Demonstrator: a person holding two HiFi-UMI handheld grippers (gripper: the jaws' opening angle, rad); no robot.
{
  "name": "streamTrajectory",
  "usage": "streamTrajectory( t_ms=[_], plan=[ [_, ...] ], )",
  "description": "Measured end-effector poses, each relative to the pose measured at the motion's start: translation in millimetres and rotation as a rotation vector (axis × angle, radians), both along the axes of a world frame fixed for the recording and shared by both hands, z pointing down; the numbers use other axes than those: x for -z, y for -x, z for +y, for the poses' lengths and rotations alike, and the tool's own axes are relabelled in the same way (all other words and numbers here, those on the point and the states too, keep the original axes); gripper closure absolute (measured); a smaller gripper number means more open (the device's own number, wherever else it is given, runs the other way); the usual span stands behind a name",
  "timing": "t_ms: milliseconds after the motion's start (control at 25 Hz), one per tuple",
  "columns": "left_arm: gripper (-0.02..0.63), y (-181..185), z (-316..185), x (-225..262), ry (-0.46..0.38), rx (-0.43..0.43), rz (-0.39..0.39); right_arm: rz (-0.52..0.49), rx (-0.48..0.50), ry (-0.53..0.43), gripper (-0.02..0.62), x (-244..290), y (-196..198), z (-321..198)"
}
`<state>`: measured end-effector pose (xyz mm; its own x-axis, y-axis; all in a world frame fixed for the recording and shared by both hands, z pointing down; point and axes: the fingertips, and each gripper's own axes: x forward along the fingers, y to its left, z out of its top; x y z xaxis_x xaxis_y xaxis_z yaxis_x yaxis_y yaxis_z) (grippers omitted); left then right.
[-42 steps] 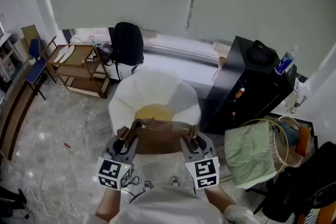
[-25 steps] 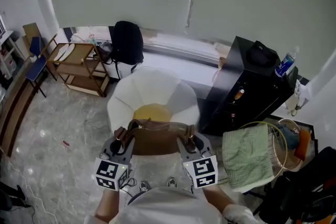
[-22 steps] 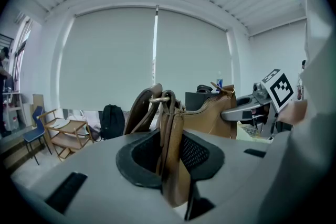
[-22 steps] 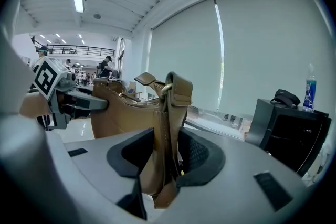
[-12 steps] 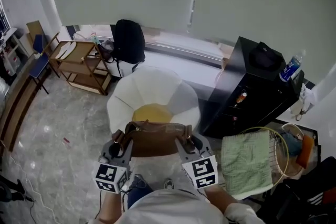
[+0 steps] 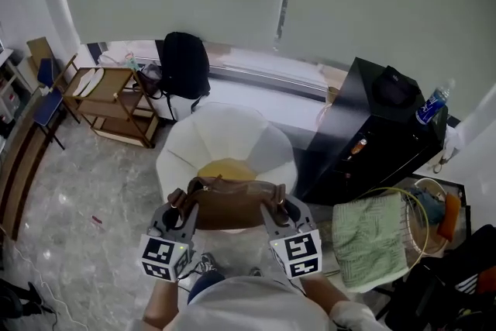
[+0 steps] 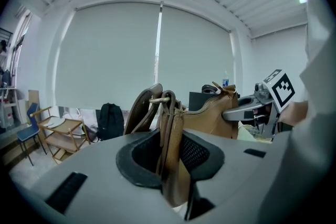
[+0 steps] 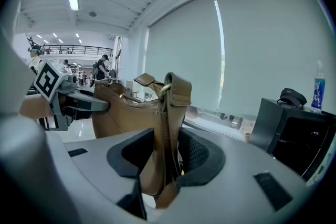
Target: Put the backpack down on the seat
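Note:
A tan leather bag [image 6: 232,204] hangs stretched between my two grippers, just in front of a white round armchair [image 6: 186,139] with a yellow seat cushion [image 6: 226,167]. My left gripper [image 6: 184,211] is shut on the bag's left end [image 7: 170,149], where a strap ring shows. My right gripper [image 6: 273,212] is shut on the bag's right end [image 8: 163,149]. In the head view the bag's far edge overlaps the front of the yellow cushion. Whether the bag touches the seat is hidden.
A black cabinet [image 6: 372,136] with a cap and a water bottle [image 6: 434,103] stands right of the chair. A wire basket with a green towel [image 6: 372,232] sits at the right. A wooden trolley [image 6: 116,101] and a black backpack [image 6: 184,66] stand behind, by the window blinds.
Both grippers and the bag have shifted a little toward the chair. The person's feet have stepped forward below. The grips are unchanged.

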<state>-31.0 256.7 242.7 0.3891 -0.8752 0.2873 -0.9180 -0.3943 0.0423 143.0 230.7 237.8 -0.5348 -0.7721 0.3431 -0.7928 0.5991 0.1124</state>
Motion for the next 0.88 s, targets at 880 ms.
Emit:
streamTrajectory(
  t_ms=[880],
  plan=[
    [0.505,99.7,-90.3,-1.3,-0.005,-0.231,-0.001,-0.022,-0.217,0.015,0.434,-1.0,99.4,-49.5]
  ],
)
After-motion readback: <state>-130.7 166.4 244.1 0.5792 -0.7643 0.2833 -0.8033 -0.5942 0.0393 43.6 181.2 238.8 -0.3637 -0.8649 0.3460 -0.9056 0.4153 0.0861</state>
